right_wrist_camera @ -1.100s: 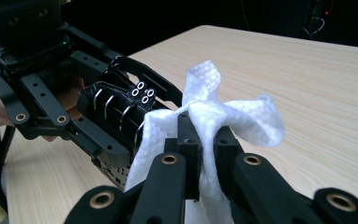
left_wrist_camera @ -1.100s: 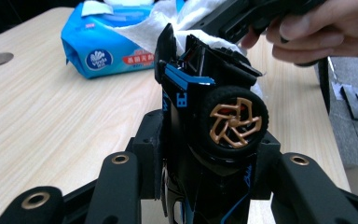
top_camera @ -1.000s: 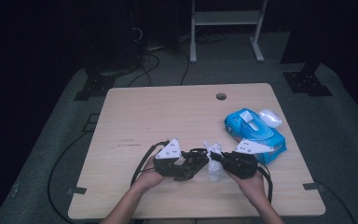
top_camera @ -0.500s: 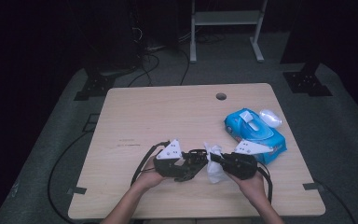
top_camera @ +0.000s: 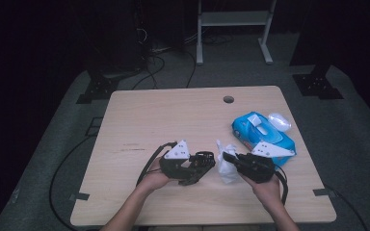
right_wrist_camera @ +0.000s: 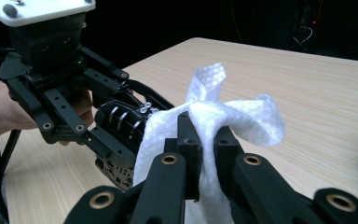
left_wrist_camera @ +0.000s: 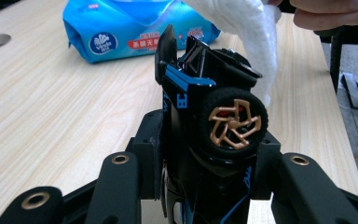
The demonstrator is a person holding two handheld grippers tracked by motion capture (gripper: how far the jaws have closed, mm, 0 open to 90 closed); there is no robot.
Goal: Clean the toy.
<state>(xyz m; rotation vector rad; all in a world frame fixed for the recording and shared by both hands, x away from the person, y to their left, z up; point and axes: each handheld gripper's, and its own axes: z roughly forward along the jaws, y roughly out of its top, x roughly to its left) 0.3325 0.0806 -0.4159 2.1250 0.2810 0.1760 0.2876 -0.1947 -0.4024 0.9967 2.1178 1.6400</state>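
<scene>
Gripping observed | left gripper [left_wrist_camera: 205, 154]: black-and-blue toy car [left_wrist_camera: 209, 107] is clamped between jaws | right gripper [right_wrist_camera: 203, 140]: white wet wipe [right_wrist_camera: 223, 116] is pinched, pressed against car | wipes pack [top_camera: 262, 134] nearby on table [top_camera: 173, 115]

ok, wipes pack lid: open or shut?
Open. On the blue wipes pack the clear lid is flipped back onto the table beside it, and a white wipe sticks up from the opening.
</scene>
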